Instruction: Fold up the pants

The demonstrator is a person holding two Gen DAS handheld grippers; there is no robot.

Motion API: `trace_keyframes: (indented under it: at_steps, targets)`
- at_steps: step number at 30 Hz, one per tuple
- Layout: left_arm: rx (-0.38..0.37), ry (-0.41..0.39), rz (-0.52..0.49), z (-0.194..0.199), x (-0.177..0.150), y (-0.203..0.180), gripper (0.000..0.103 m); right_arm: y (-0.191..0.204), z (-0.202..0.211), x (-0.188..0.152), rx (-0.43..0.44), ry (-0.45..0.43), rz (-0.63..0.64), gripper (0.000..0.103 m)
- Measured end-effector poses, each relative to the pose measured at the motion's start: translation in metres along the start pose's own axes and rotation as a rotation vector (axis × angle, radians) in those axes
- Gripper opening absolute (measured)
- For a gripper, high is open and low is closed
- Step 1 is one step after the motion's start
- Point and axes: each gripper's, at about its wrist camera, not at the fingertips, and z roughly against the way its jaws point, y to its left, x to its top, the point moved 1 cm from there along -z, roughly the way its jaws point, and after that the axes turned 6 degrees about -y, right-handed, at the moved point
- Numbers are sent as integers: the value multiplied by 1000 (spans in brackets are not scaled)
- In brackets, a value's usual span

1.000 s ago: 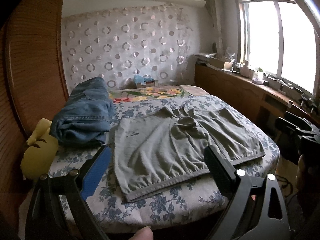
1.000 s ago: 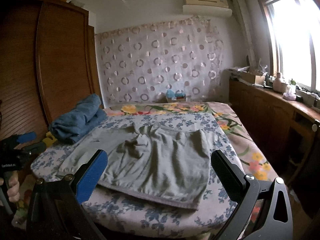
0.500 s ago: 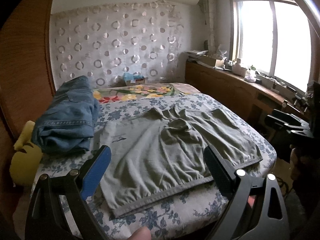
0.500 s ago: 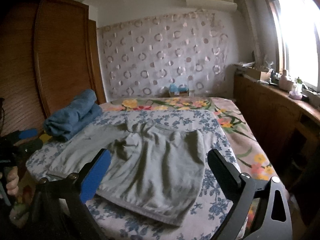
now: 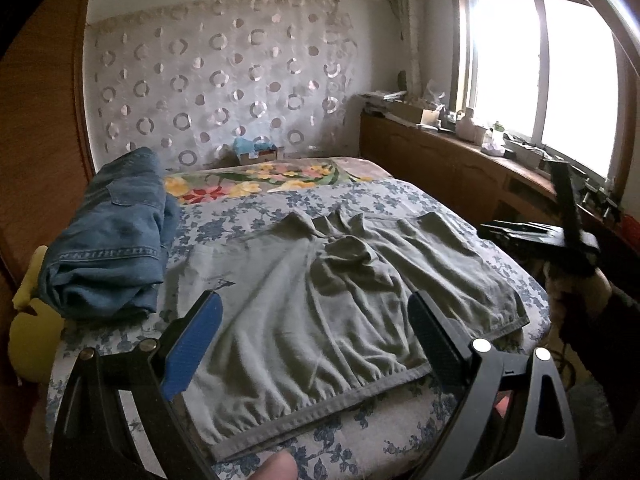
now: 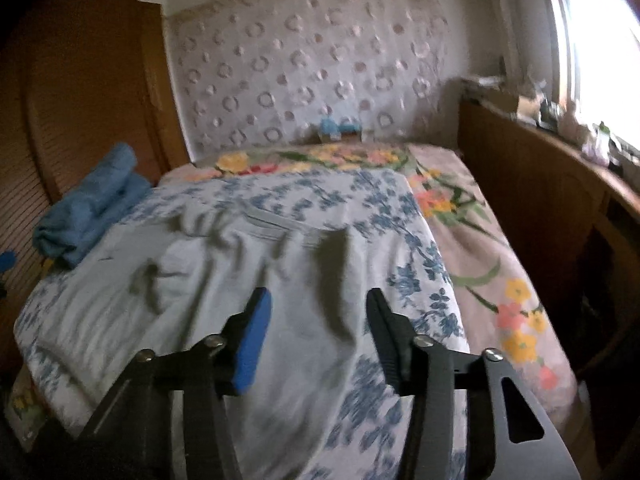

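Lying flat across the near end of the bed, the grey-green pants are folded short, with their elastic waistband running along the front edge of the bed cover, nearest both cameras. The long axis of the garment runs side to side across the bed, tilted a little so that its right end sits farther back in the left wrist view. The leg fabric extends away toward the patterned wall hanging and is bunched into rumpled folds near the middle.

A folded pair of blue jeans lies beside the pants on the left part of the bed, close to them, and a yellow soft toy rests at the bed's left edge.

The left gripper hovers over the waistband with its jaws spread wide and nothing between them. The right gripper, seen in a blurred view, hangs above the right part of the pants; its jaws have just been closing and now stand partly apart, with no cloth caught between the pads.
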Motion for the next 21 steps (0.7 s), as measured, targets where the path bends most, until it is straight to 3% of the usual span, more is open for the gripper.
trace_keyframes:
  at_steps: [7,16,21]
  targets:
    - [-16,24,-24,-21,2,-2,95,-20,-35,25,-37,98,-67,41]
    - [-41,49,-35,-26,-2,-9,95,-16,-56,49,-69,203,-59,40]
    - [-42,60,-36,-25,-3,-9,95,-9,-61,57,-66,218,-40,39]
